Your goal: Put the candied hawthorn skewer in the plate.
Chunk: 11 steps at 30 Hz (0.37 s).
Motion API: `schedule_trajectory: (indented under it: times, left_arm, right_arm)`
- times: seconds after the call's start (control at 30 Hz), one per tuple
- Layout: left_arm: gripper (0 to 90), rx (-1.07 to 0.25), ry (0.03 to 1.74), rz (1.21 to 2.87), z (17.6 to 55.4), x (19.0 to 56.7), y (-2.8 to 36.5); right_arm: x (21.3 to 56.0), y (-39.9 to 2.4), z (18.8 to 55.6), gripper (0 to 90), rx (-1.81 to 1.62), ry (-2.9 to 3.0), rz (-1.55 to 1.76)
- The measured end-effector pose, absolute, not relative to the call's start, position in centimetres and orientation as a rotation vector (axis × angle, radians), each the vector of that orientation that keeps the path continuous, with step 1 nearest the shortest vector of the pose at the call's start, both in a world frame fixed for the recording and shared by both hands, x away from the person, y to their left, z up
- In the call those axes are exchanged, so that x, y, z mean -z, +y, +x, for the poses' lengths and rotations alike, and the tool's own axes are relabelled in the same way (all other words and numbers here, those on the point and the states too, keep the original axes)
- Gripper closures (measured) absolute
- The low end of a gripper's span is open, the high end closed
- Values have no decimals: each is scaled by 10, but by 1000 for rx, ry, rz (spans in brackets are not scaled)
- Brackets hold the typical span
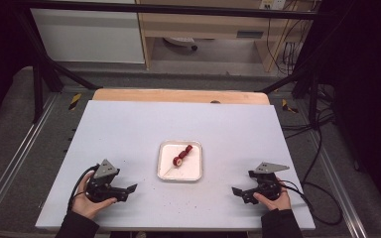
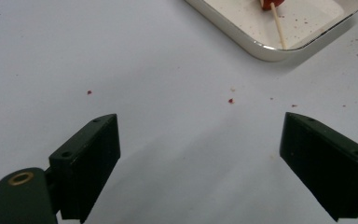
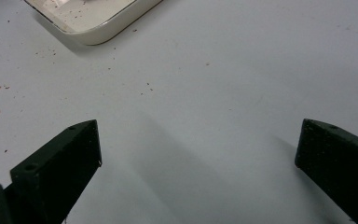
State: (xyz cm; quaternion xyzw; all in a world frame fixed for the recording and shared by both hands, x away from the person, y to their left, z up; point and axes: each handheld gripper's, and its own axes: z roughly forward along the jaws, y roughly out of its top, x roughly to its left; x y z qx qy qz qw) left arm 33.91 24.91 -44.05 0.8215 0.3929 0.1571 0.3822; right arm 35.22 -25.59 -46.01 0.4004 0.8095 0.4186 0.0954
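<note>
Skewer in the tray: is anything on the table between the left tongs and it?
Nothing visible. Between the left tongs, jaws open and empty, and the skewer lies bare white table with a few red crumbs. The only barrier is the tray rim, since the skewer lies inside it.

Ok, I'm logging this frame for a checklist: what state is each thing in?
Left gripper: open, nothing between the jaws.
Right gripper: open, nothing between the jaws.
Skewer: lying in the tray, red pieces threaded on it.
Tray: flat on the table, apart from both grippers.
Table: speckled with red crumbs.
</note>
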Motion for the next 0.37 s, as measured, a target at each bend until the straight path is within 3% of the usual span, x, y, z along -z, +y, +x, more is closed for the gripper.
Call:
schedule_trajectory:
  times: [0.37]
  left_arm:
    - [121, -395, 993, 2107, 334, 447, 257]
  right_arm:
    - [459, -257, 351, 8, -1241, 2400, 1175]
